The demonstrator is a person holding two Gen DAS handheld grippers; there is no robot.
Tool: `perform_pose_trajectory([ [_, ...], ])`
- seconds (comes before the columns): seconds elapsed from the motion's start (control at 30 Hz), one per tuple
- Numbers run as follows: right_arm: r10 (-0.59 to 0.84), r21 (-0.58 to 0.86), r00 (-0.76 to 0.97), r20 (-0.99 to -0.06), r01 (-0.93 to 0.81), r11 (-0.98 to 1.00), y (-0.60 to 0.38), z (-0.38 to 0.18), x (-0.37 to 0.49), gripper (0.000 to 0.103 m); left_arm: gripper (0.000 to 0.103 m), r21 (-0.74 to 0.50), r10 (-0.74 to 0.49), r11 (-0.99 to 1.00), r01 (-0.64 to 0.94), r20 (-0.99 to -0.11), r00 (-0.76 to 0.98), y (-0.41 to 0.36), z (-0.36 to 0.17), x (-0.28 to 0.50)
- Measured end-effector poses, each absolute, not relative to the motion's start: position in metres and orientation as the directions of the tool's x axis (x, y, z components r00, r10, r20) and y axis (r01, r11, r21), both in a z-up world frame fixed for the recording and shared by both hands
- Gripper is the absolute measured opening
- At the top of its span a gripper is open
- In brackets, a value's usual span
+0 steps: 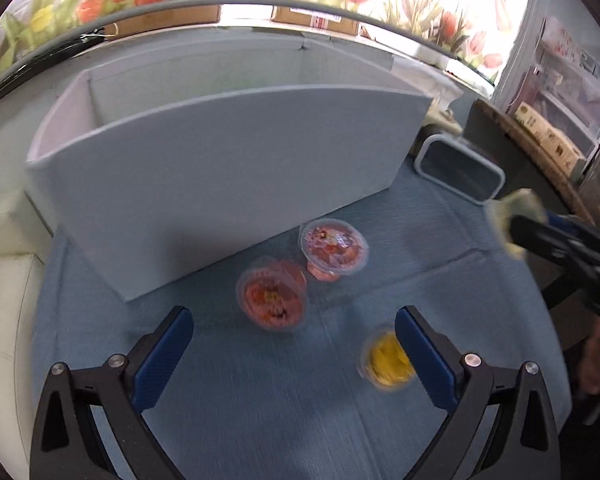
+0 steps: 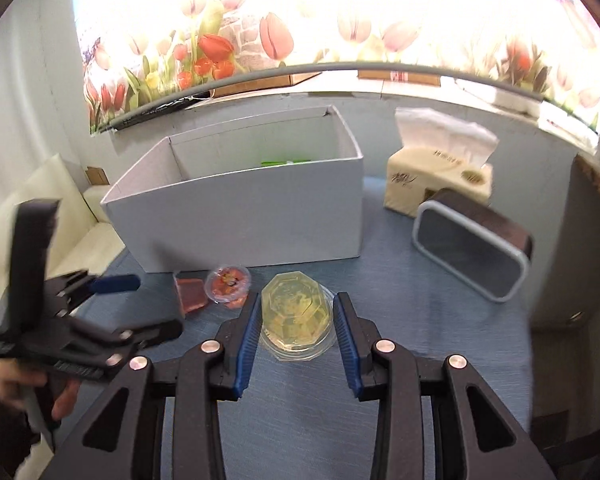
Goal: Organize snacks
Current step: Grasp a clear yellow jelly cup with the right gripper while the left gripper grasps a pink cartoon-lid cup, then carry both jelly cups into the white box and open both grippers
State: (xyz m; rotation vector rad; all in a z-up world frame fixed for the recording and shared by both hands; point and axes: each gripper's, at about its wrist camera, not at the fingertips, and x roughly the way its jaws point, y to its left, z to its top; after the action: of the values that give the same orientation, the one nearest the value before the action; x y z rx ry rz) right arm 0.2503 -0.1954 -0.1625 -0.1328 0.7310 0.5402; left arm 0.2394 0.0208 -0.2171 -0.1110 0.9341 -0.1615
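A white open box (image 1: 220, 168) stands on the blue cloth; it also shows in the right wrist view (image 2: 240, 216), with something green inside. Two red jelly cups (image 1: 272, 298) (image 1: 334, 250) lie in front of it. A yellow jelly cup (image 1: 386, 360) lies by my left gripper's right finger. My left gripper (image 1: 294, 328) is open and empty above the cloth. My right gripper (image 2: 296, 322) is shut on a pale yellow jelly cup (image 2: 294, 310), held upside down. The red cups (image 2: 228, 282) sit to its left. The right gripper also shows in the left wrist view (image 1: 512, 220).
A dark lidded container (image 2: 470, 248) with a grey rim lies on its side at right. A tissue pack (image 2: 436, 176) stands behind it. A white cushion (image 1: 4, 288) borders the cloth at left. Boxes sit on a shelf at far right (image 1: 548, 136).
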Motion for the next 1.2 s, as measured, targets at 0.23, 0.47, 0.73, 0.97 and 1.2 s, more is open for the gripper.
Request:
perform_pose_trajectory([
  [0.23, 0.434, 0.092, 0.610, -0.662, -0.509, 0.856, -0.205, -0.159, 0.242, 0.039, 0.072, -0.119, -0.142, 0.990, 0.077, -0.832, 0.536, 0.021, -0.240, 0.262],
  [0.47, 0.447, 0.119, 0.594, -0.669, -0.508, 0.853, -0.208, -0.172, 0.231, 0.039, 0.048, -0.100, -0.124, 0.992, 0.075, -0.837, 0.532, 0.022, -0.240, 0.262],
  [0.73, 0.472, 0.170, 0.587, -0.658, -0.495, 0.852, -0.218, -0.173, 0.225, 0.039, 0.048, -0.107, -0.140, 0.990, 0.091, -0.807, 0.573, 0.016, -0.216, 0.239],
  [0.97, 0.505, 0.208, 0.594, -0.626, -0.497, 0.842, -0.217, -0.158, 0.227, 0.039, 0.048, -0.137, -0.186, 0.982, 0.127, -0.738, 0.649, 0.015, -0.158, 0.193],
  [1.2, 0.519, 0.150, 0.628, -0.579, -0.544, 0.825, -0.191, -0.118, 0.235, 0.039, 0.048, -0.130, -0.142, 0.989, 0.073, -0.672, 0.727, 0.036, -0.100, 0.189],
])
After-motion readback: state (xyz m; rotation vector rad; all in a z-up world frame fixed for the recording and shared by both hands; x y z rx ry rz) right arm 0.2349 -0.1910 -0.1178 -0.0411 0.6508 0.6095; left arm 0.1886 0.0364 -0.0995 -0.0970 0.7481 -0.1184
